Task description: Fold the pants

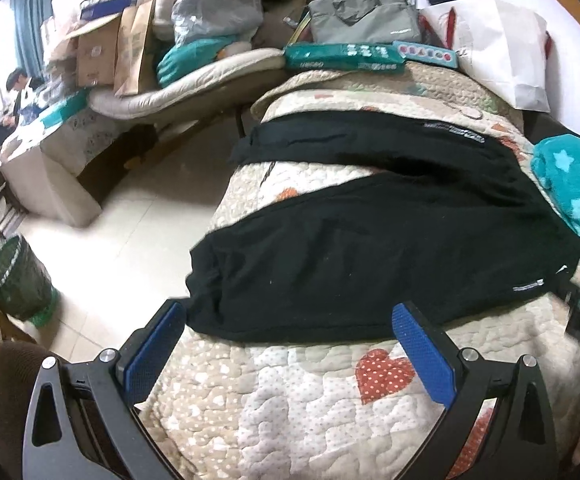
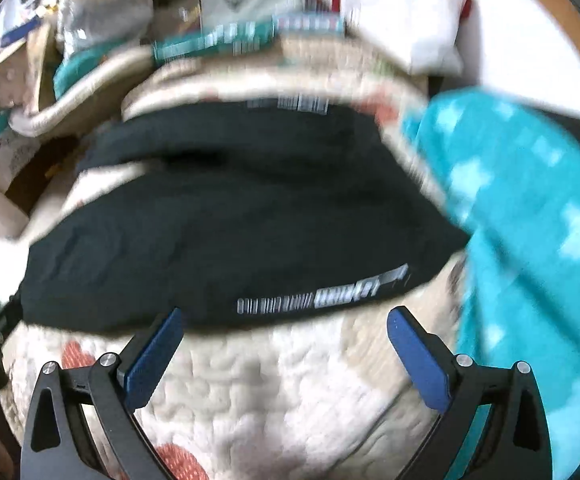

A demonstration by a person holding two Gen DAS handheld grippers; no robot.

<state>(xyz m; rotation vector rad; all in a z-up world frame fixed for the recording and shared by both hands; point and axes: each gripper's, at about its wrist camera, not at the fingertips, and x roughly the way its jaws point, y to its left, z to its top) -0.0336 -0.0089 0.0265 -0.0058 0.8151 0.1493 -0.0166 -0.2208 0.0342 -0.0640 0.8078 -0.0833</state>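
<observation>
Black pants (image 1: 370, 240) on my quilted bed (image 1: 310, 408), both grippers' fingers spread, empty (left gripper (image 1: 294, 320), right gripper (image 2: 285, 328)), wastebasket (image 1: 19, 280) only in left view.

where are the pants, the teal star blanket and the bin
pants (image 1: 370, 248), left wrist view, on the middle of the near leg
teal star blanket (image 2: 530, 208), right wrist view, on its broad middle
bin (image 1: 17, 280), left wrist view, on its dark side wall

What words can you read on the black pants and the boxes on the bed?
Black pants: white print near the hem and waistband, too small to read; blurred in the right wrist view.
Green package: white lettering, too blurred to read.
Teal box: red dots, no readable words.
Grey bag: small logo, unreadable.
</observation>
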